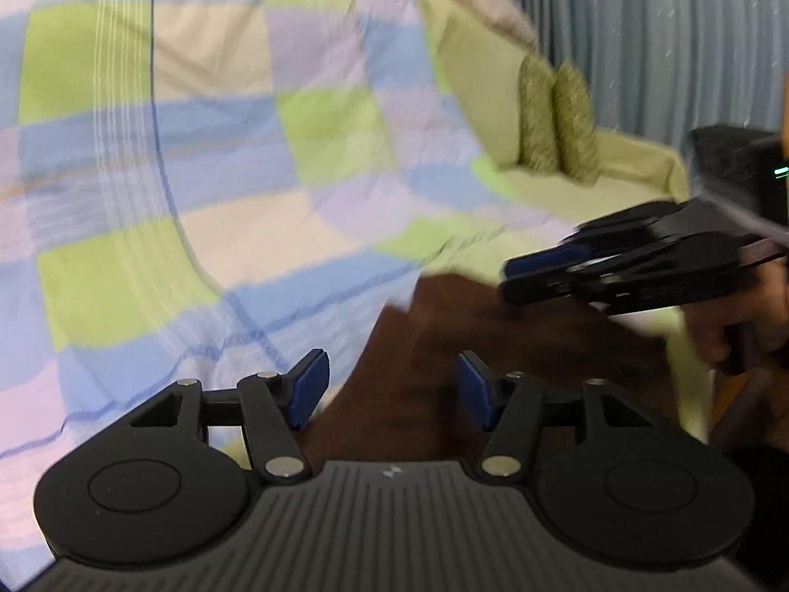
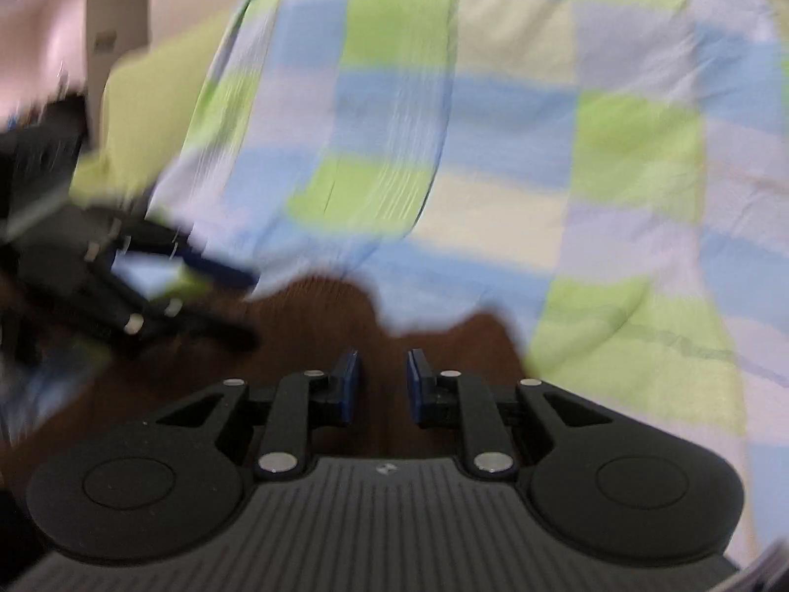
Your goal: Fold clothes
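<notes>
A dark brown garment (image 1: 493,345) lies on the checked bedsheet (image 1: 197,148); it also shows in the right wrist view (image 2: 315,325). My left gripper (image 1: 392,387) is open, its blue pads wide apart just above the garment's near edge. My right gripper (image 2: 382,380) hovers over the brown cloth with a narrow gap between its pads and nothing between them; the left wrist view shows it (image 1: 513,278) at the right, close above the cloth. The left gripper appears blurred at the left of the right wrist view (image 2: 236,306). Both views are motion-blurred.
The bed carries a blue, green, lilac and cream checked sheet (image 2: 542,148). Green pillows (image 1: 557,118) and a yellow-green cushion (image 1: 478,79) lie at the bed's far side by a blue-grey curtain (image 1: 641,39). A white post (image 2: 118,5) stands at the left.
</notes>
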